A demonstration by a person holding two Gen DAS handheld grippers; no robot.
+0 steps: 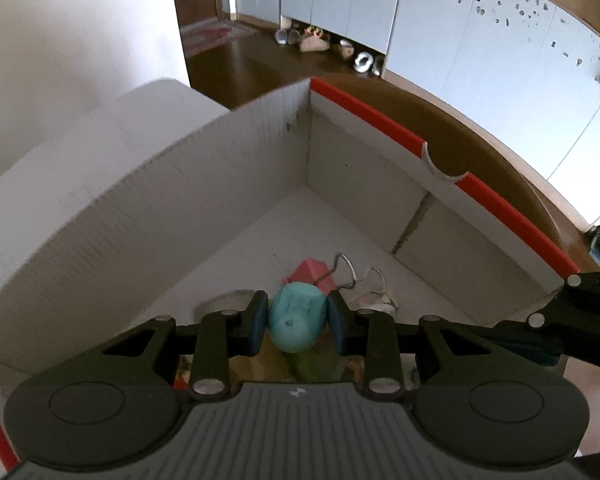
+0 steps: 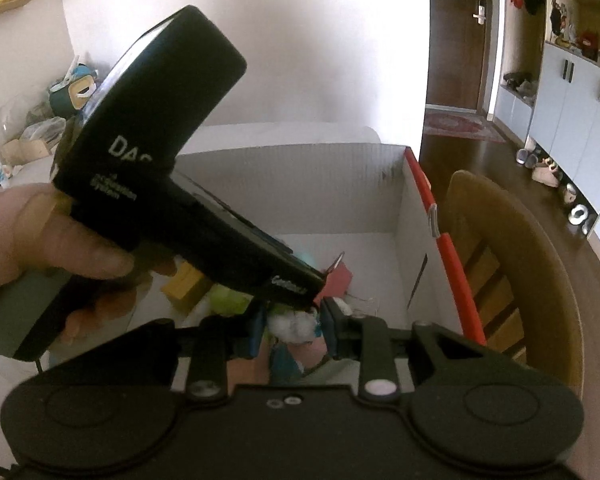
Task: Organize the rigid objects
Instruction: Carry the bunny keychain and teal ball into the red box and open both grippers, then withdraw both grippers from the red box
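In the left wrist view my left gripper (image 1: 297,320) is shut on a teal egg-shaped object (image 1: 296,316), held over the inside of a white cardboard box (image 1: 100,216) with a red rim. On the box floor below lie a red block (image 1: 312,271) and a wire loop piece (image 1: 346,270). In the right wrist view my right gripper (image 2: 292,328) is shut on a white lumpy object (image 2: 294,326) above the same box (image 2: 300,188). A hand (image 2: 40,232) holds the left gripper's black body (image 2: 160,120), which crosses in front. A yellow block (image 2: 184,284) and a green piece (image 2: 230,300) also lie in the box.
A wooden chair (image 2: 500,260) stands just right of the box. Pale blue cupboards (image 1: 480,60) line the dark wooden floor, with shoes (image 1: 320,42) under them. A white round surface (image 1: 80,128) sits behind the box. Clutter fills the far left corner (image 2: 52,120).
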